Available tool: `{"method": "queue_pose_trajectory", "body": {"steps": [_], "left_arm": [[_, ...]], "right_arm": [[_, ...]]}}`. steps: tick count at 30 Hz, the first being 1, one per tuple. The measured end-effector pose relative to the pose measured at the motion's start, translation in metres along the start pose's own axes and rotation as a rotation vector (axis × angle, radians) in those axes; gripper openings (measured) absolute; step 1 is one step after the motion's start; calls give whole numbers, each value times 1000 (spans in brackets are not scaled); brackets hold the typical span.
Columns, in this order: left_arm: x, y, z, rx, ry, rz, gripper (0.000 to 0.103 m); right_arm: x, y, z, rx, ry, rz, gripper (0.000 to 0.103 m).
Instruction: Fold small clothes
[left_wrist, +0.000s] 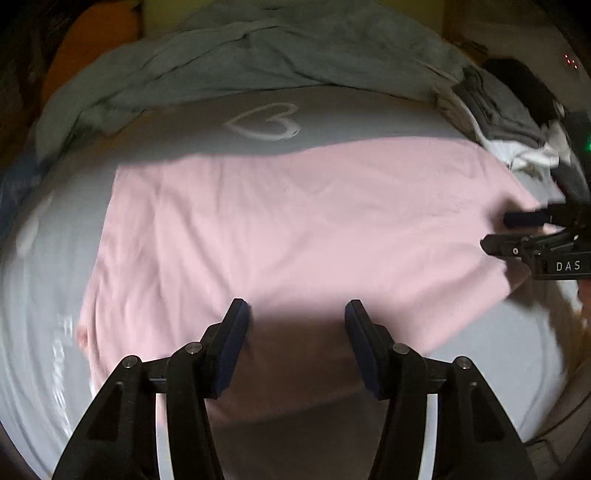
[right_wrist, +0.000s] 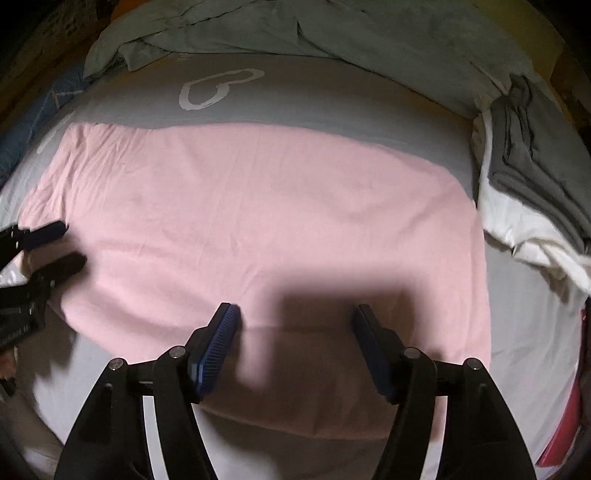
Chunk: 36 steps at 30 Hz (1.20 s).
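Note:
A pink garment (left_wrist: 295, 214) lies spread flat across a grey bed sheet (left_wrist: 184, 140) printed with a white heart. My left gripper (left_wrist: 297, 308) hovers over the garment's near edge, open, its blue pads apart and nothing pinched between them. My right gripper (left_wrist: 496, 232) shows at the right edge of the left wrist view, open over the garment's right end. In the right wrist view the pink garment (right_wrist: 258, 206) fills the middle. There the right gripper (right_wrist: 295, 312) stands open above its near edge. The left gripper (right_wrist: 74, 243) is open at the cloth's left end.
A crumpled grey-green duvet (left_wrist: 258, 55) is heaped along the far side of the bed. A stack of folded grey and white clothes (right_wrist: 528, 173) sits at the right, close to the garment's edge. A red item (right_wrist: 565, 424) lies at the lower right.

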<state>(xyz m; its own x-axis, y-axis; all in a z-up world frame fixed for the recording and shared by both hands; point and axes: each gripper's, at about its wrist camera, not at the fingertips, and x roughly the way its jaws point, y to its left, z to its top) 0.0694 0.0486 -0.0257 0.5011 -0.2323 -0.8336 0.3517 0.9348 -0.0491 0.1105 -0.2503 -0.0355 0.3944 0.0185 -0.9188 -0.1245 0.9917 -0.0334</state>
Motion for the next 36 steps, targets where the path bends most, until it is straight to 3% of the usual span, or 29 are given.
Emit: {"method": "queue_pose_trajectory", "body": {"steps": [4, 7, 11, 14, 16, 18, 20, 23, 24, 25, 26, 28, 29, 32, 34, 36], "left_arm": [[-10, 3, -18, -68, -23, -34, 54], [-14, -6, -27, -46, -22, -18, 56], [-28, 1, -40, -130, -37, -64, 56], [-45, 23, -56, -313, -83, -148, 56], [-54, 40, -66, -456, -149, -152, 55], [-56, 61, -77, -616, -189, -166, 55], [-49, 79, -85, -731, -178, -225, 54], [-46, 100, -92, -852, -212, -266, 50], [-49, 107, -95, -889, -254, -228, 50], [-52, 113, -98, -918, -309, -179, 49], [-53, 118, -99, -933, -344, -122, 49], [-46, 128, -95, -928, -363, -97, 39], [-44, 131, -94, -924, -368, -93, 36], [-40, 127, -92, -895, -380, -89, 24], [-37, 117, -89, -843, -364, -71, 8], [-48, 118, -93, -795, -386, -58, 6]], "right_arm": [[-5, -14, -21, 83, -15, 66, 74], [-10, -11, -32, 71, -40, 36, 74], [-19, -5, -52, 72, -74, -11, 75], [-27, -5, -69, 86, -90, 11, 77], [-31, -4, -80, 96, -113, 16, 77], [-42, -6, -95, 169, -180, 19, 77], [-52, -10, -104, 239, -260, 56, 76], [-65, 0, -103, 207, -339, 62, 74], [-69, 6, -102, 176, -366, 59, 71], [-70, 11, -101, 160, -380, 61, 61], [-71, 16, -99, 147, -392, 80, 42], [-71, 25, -93, 135, -395, 126, 10], [-70, 30, -88, 142, -384, 162, 5], [-66, 42, -70, 235, -379, 371, 4], [-61, 60, -54, 244, -354, 419, 4], [-55, 85, -39, 204, -345, 428, 4]]}}
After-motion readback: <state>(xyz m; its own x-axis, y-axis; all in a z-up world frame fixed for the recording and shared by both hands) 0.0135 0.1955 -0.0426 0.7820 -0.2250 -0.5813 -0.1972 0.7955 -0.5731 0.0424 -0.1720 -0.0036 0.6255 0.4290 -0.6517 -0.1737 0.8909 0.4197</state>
